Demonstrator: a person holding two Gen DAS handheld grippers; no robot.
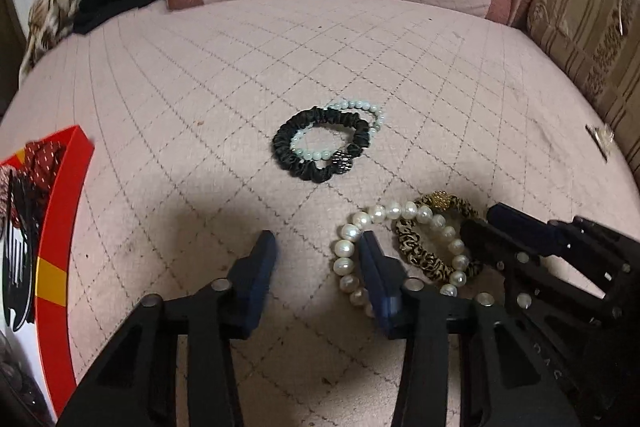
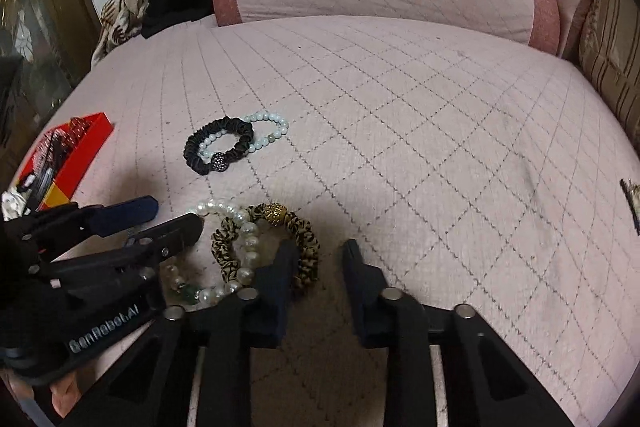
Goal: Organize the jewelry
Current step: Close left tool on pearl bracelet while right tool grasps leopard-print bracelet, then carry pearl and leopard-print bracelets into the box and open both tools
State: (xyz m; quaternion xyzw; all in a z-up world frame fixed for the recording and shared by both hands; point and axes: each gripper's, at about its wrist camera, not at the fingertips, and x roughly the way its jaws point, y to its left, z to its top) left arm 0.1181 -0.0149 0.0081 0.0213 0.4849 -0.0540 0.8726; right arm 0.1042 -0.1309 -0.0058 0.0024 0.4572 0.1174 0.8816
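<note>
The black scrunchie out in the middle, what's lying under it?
A pale bead bracelet passes under the black scrunchie, showing inside the loop and beyond its far edge. The stretches beneath the fabric are hidden.

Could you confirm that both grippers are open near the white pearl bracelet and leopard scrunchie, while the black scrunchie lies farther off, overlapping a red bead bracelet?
Not quite: the bead bracelet overlapping the black scrunchie is pale green-white, not red, as the right wrist view shows. The rest holds: the left gripper and right gripper are open near the white pearl bracelet and leopard scrunchie.
</note>
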